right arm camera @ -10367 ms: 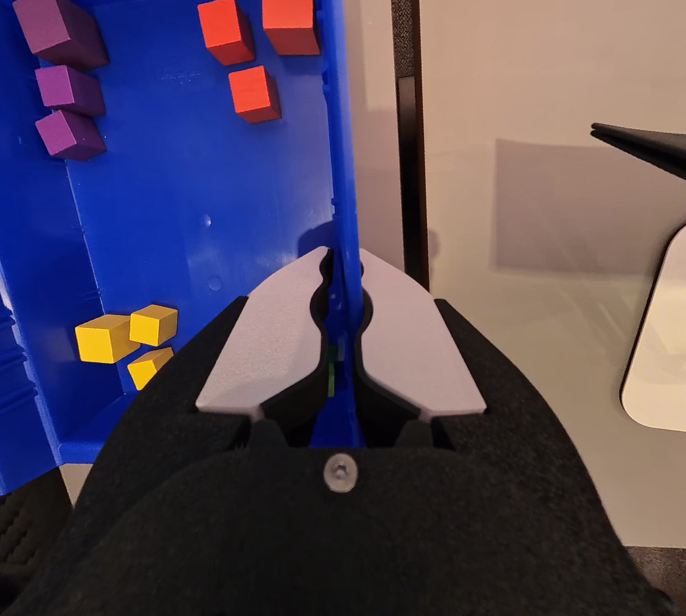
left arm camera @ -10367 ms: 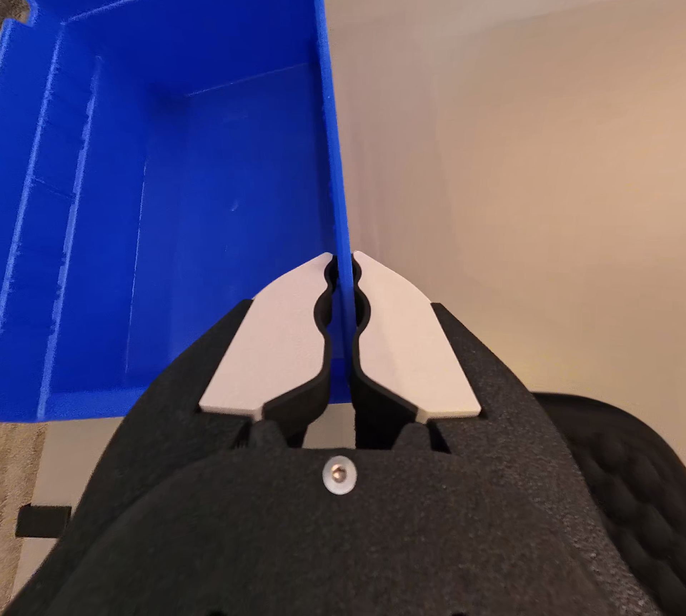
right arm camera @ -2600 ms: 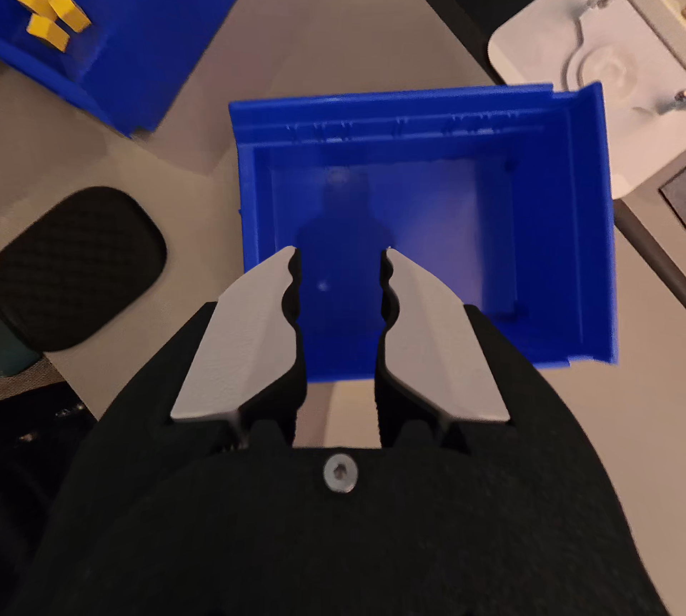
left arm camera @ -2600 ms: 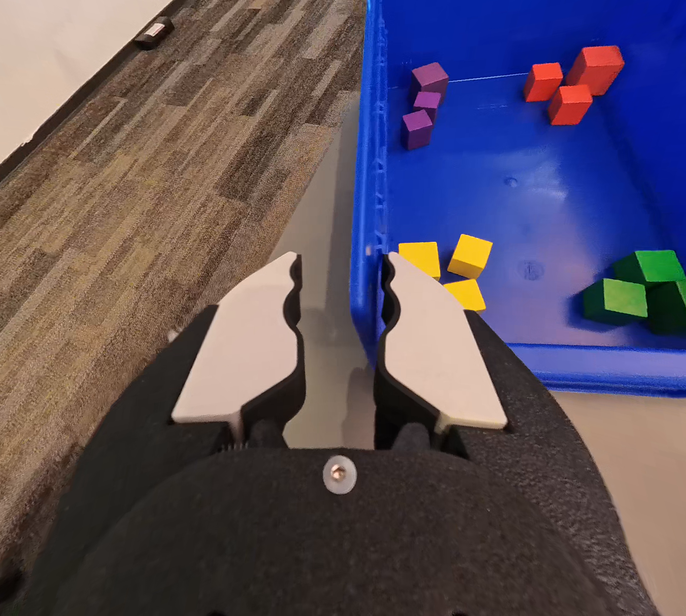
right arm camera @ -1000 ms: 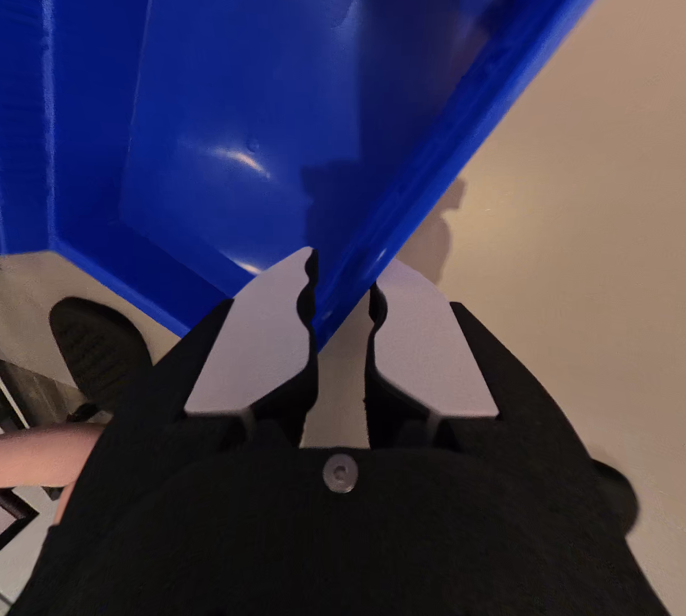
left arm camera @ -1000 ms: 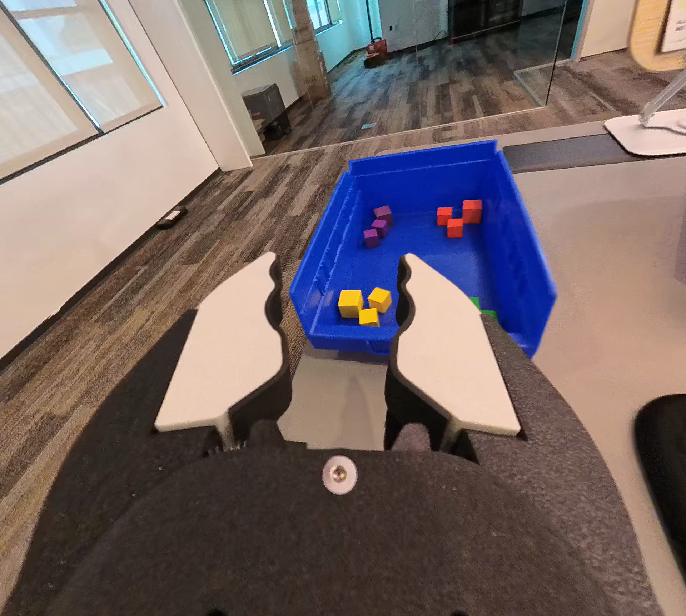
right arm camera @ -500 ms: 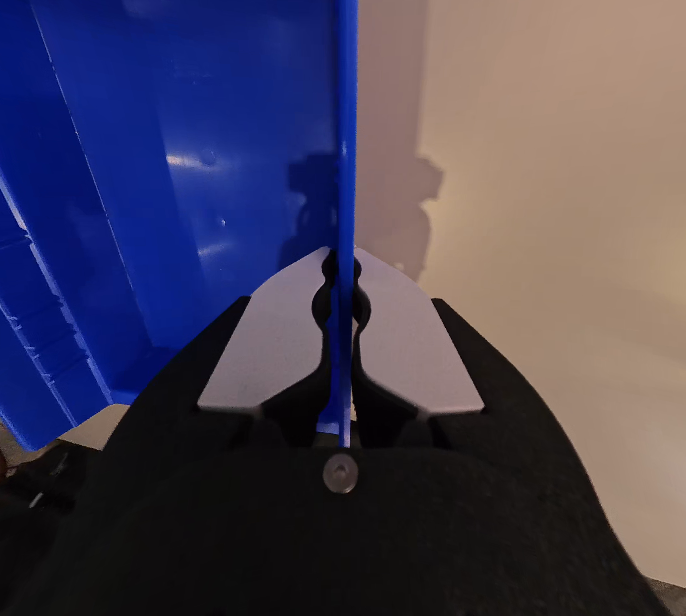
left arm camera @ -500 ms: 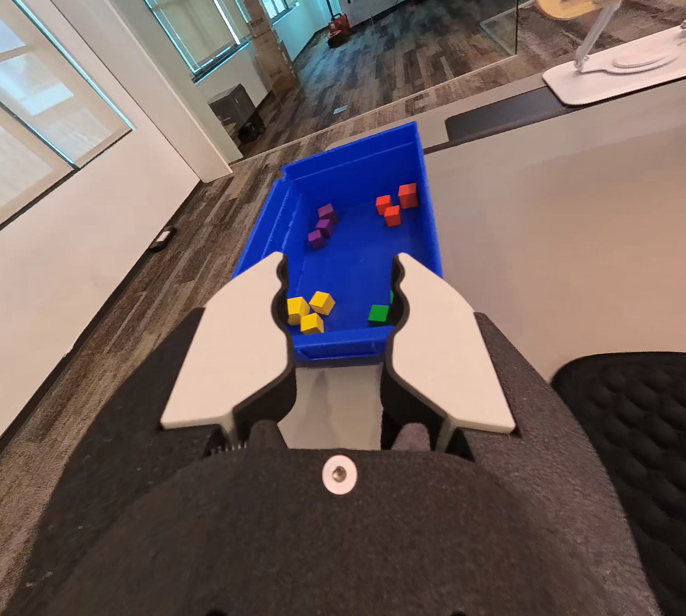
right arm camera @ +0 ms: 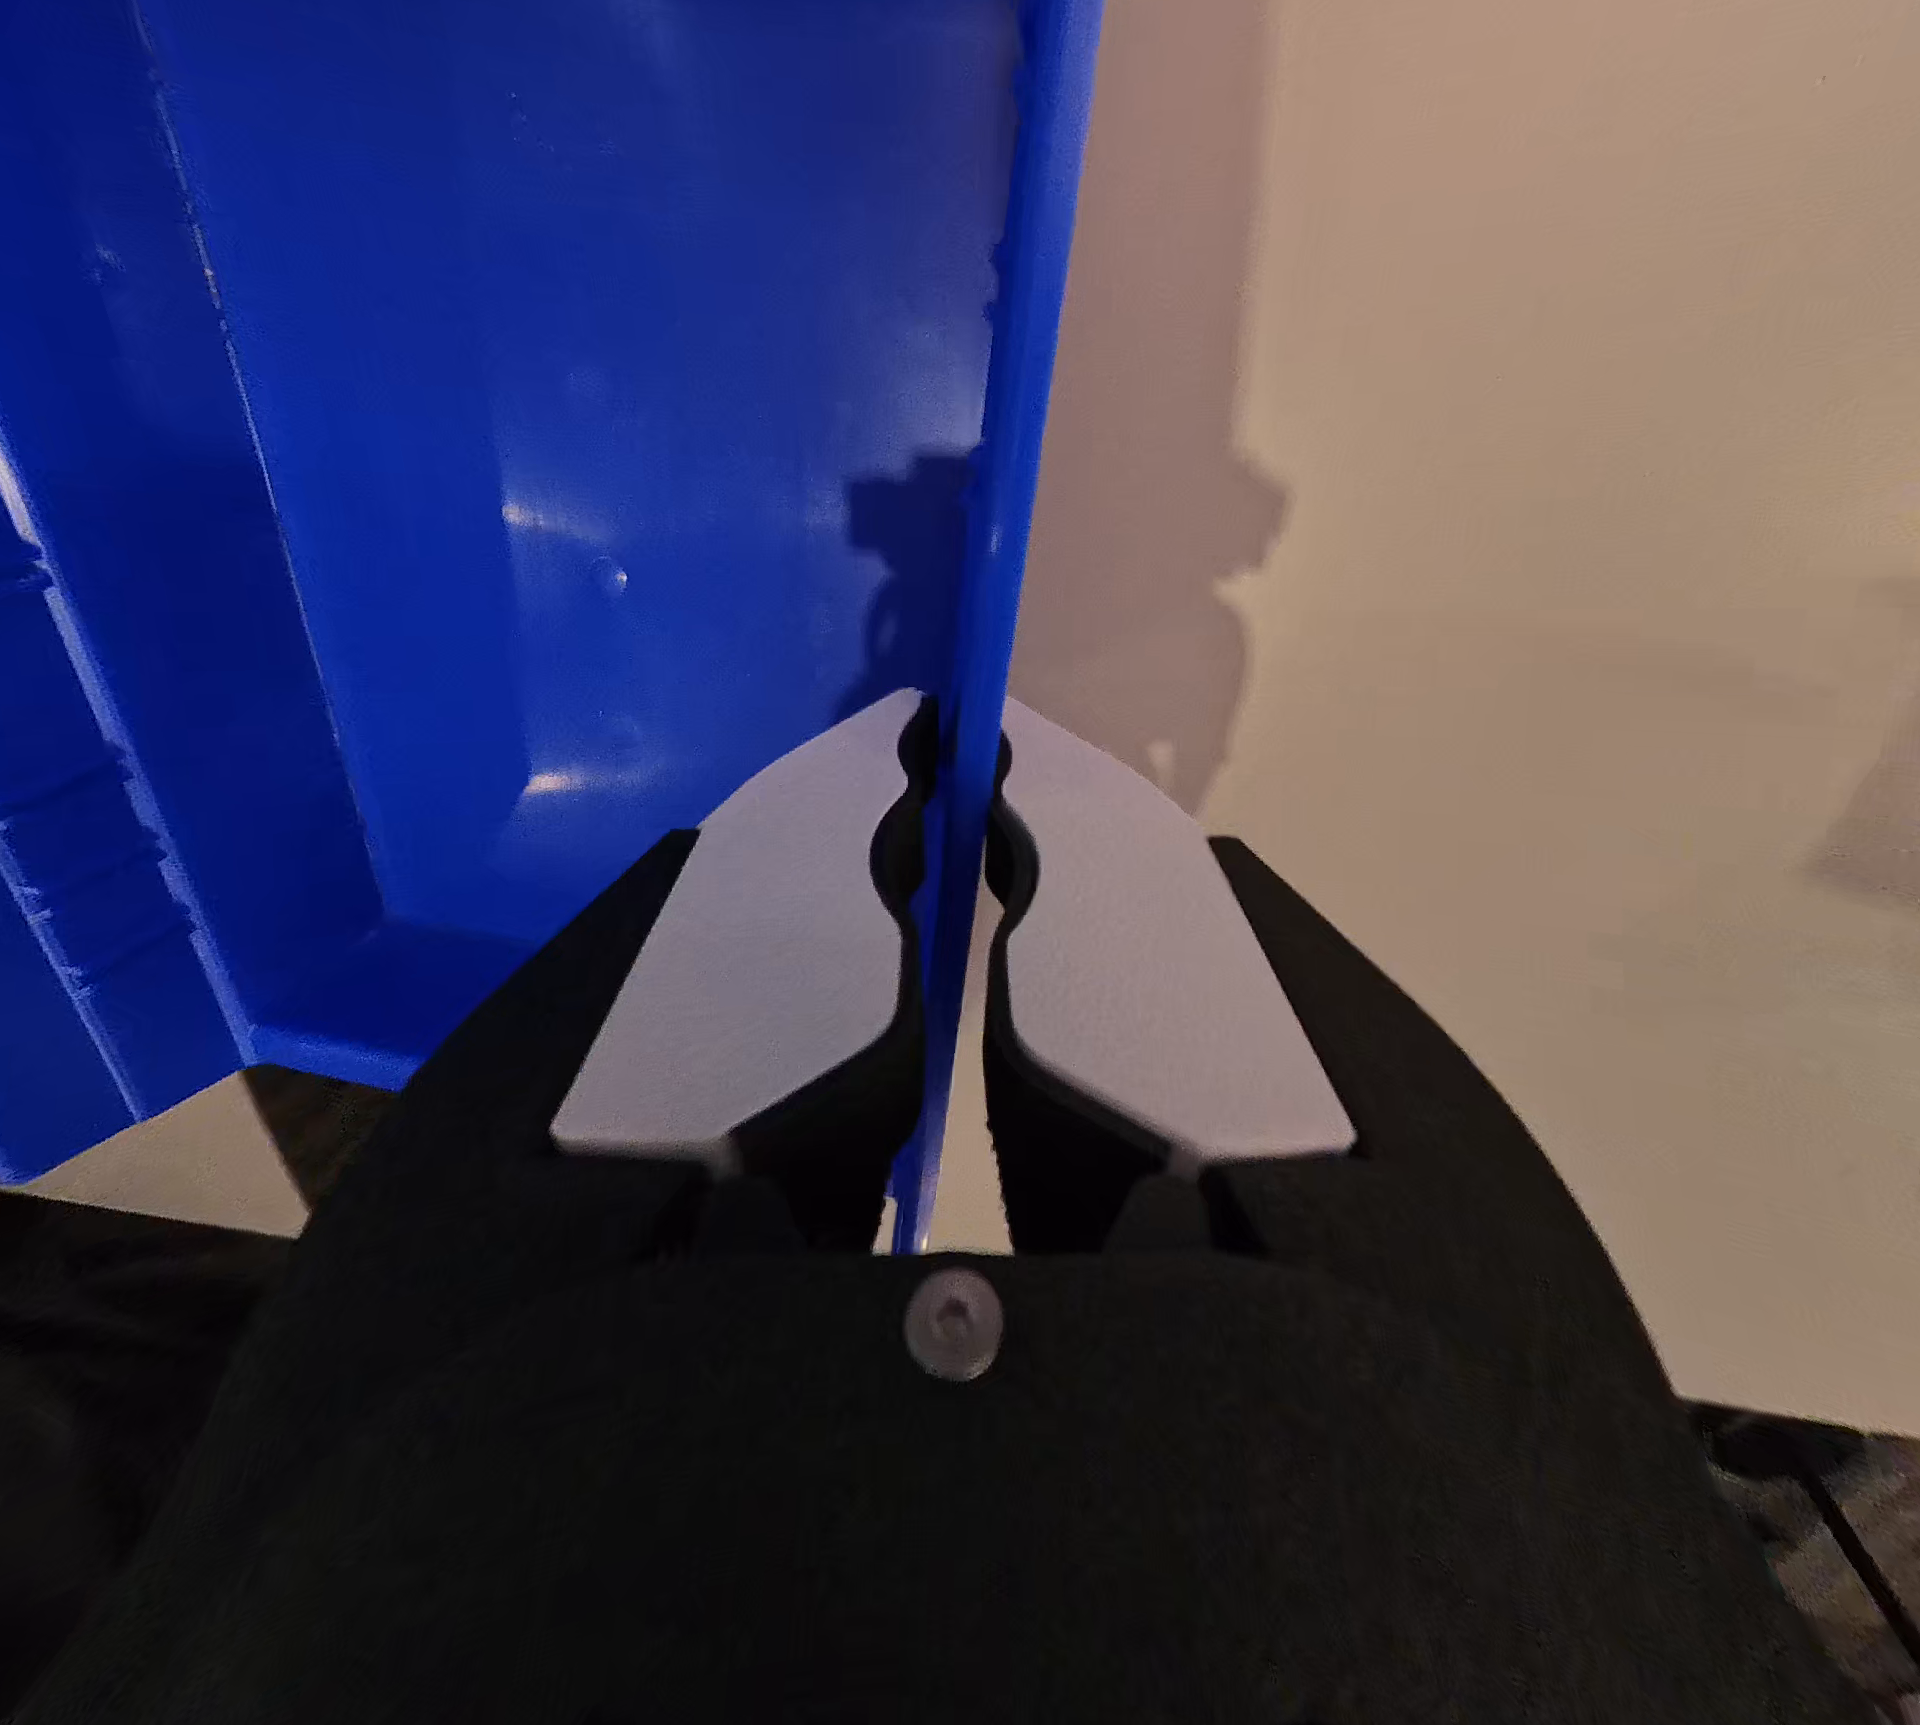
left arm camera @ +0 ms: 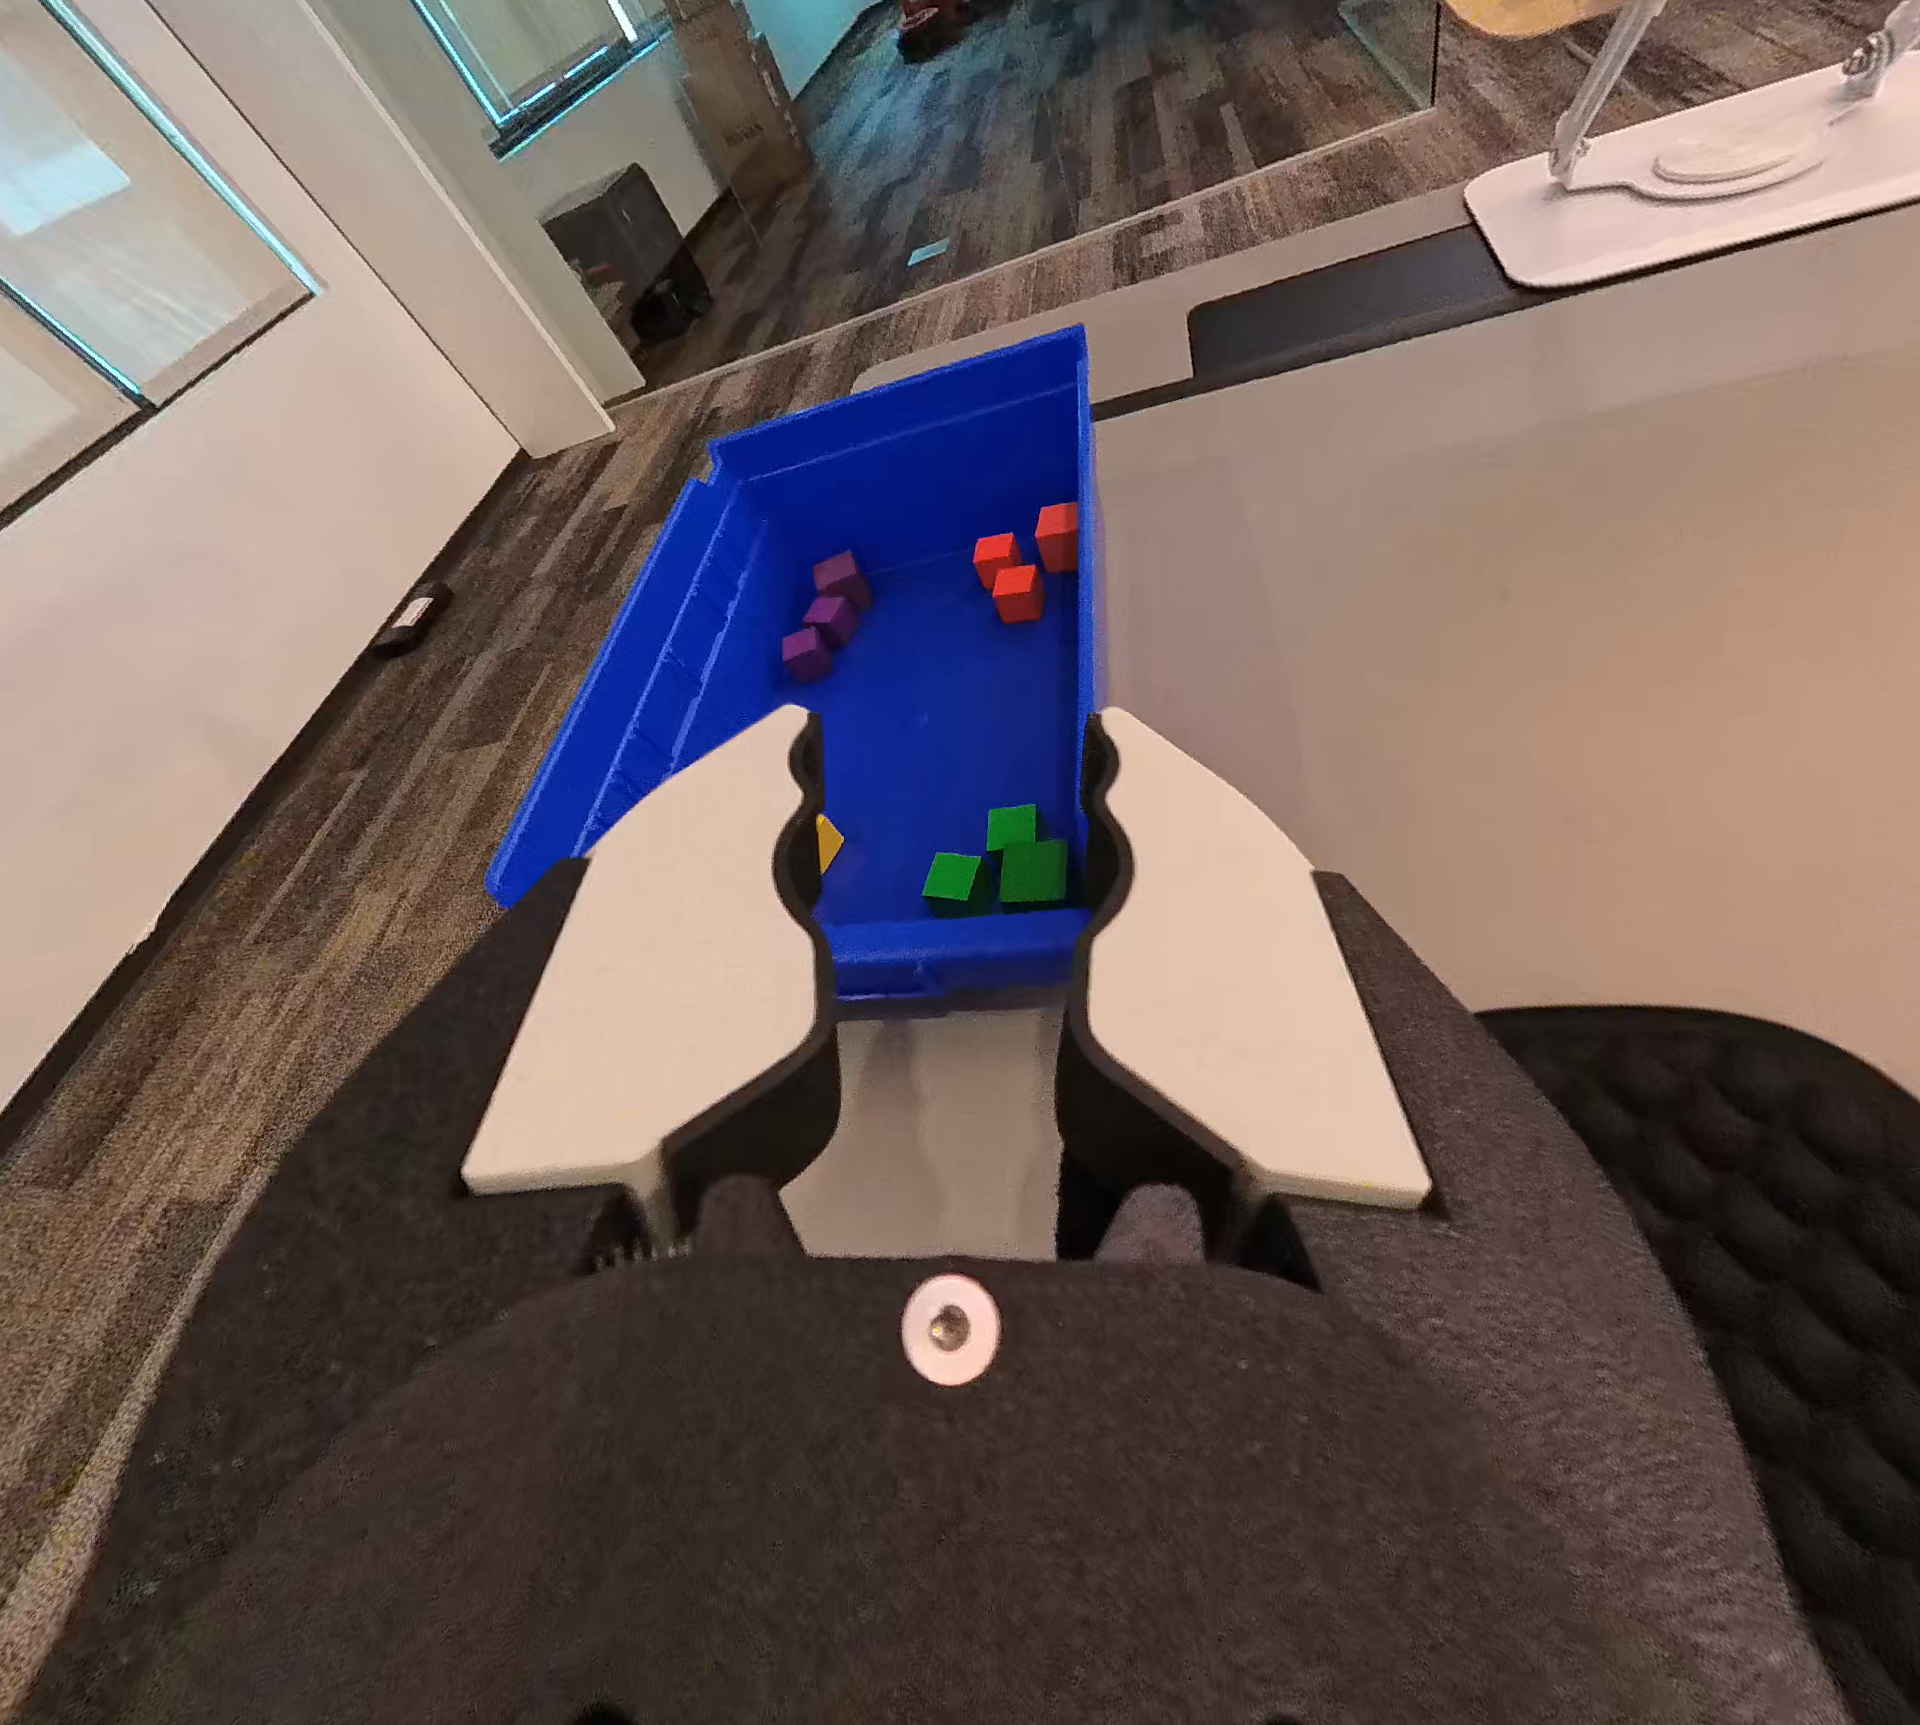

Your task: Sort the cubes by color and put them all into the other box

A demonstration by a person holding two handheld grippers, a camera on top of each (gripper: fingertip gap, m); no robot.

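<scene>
Right gripper (right arm camera: 951, 745) is clamping the thin side wall of an empty blue plastic bin (right arm camera: 540, 345), jaws pinched tight on the rim, one finger inside and one outside. Left gripper (left arm camera: 948, 766) is hanging with jaws wide apart, holding nothing, well back from a second blue plastic bin (left arm camera: 675, 699) sitting near the corner of the pale tabletop (left arm camera: 1507, 657).

Cubes are all sitting in that second bin, grouped by colour: three purple wooden cubes (left arm camera: 828, 617) far left, three red cubes (left arm camera: 1018, 563) far right, three green cubes (left arm camera: 1003, 860) near right, and a yellow cube (left arm camera: 828, 842) near left, mostly hidden behind the left finger, so the yellow count is not readable.

Risks, as I judge them:
- One-sided pinch on a thin wall: bin could be pivoting or slipping out if lifted or swung fast.
- Dragging it could be snagging on the black textured pad (left arm camera: 1766, 1260) at the table's near edge.
- Loaded bin is sitting close to the table edge above the carpeted floor (left arm camera: 312, 844); a bump could be tipping it off and mixing the groups.

View differences: left wrist view is showing cubes, loaded bin and room; it is not showing the right gripper or the empty bin. Right wrist view is showing only the grip and bare bin interior, no cubes.
</scene>
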